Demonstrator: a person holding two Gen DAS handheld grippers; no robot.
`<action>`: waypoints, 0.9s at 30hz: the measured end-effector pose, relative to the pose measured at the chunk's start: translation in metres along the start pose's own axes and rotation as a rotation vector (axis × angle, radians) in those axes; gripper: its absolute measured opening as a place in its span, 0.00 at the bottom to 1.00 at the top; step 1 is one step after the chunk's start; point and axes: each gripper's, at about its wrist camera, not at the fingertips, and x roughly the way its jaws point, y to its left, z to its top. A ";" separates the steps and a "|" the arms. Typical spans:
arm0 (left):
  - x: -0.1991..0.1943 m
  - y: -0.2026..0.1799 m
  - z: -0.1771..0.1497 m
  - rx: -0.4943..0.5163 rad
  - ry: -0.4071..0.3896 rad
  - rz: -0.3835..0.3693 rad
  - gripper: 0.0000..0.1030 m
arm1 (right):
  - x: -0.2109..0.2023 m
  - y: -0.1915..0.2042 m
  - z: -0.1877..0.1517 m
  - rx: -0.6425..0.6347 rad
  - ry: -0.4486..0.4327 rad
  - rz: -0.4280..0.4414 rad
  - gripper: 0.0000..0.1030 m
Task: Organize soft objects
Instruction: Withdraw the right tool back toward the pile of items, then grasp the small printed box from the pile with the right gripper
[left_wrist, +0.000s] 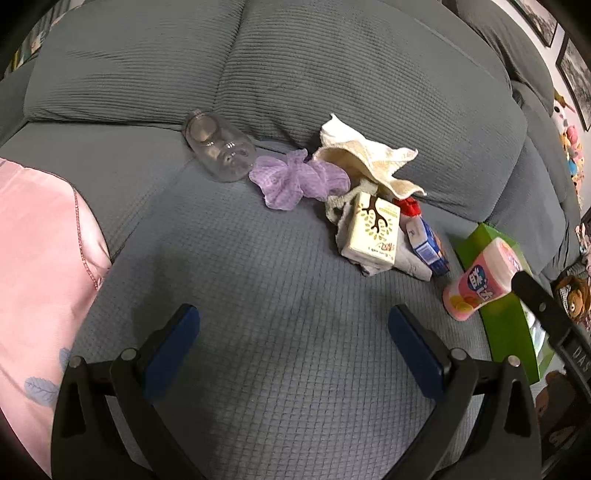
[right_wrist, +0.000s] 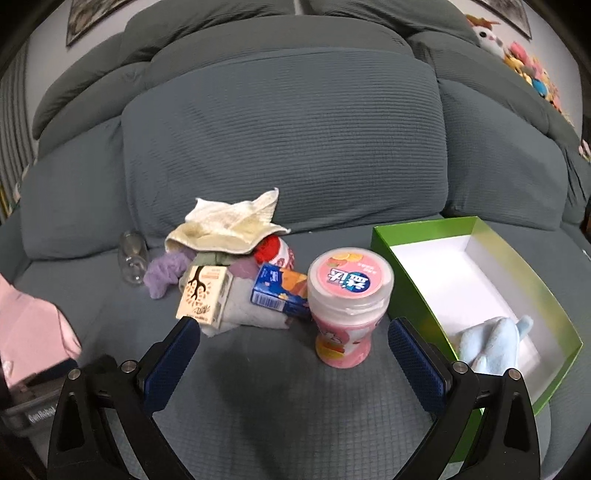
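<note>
Between the spread blue pads of the right gripper, which grasps nothing, stands a rigid pink plastic jar, not a soft thing. Beyond it, the left gripper hangs equally wide and empty over the ribbed grey sofa seat. Limp, light cloths lie heaped behind: a cream waffle towel draped over cartons, and a gauzy purple scrunchie. Each probably pinches best at a raised fold. A fluffy blue cloth already sits in the green box
</note>
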 end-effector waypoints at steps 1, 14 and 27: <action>-0.002 0.001 0.000 0.000 -0.006 0.002 0.99 | 0.000 0.000 0.000 0.003 -0.001 0.008 1.00; -0.012 -0.001 0.000 0.008 -0.053 -0.014 0.89 | -0.001 0.014 -0.002 -0.026 -0.008 0.050 0.94; -0.012 -0.005 -0.001 0.031 -0.061 -0.016 0.62 | 0.001 0.033 0.008 -0.062 0.030 0.098 0.74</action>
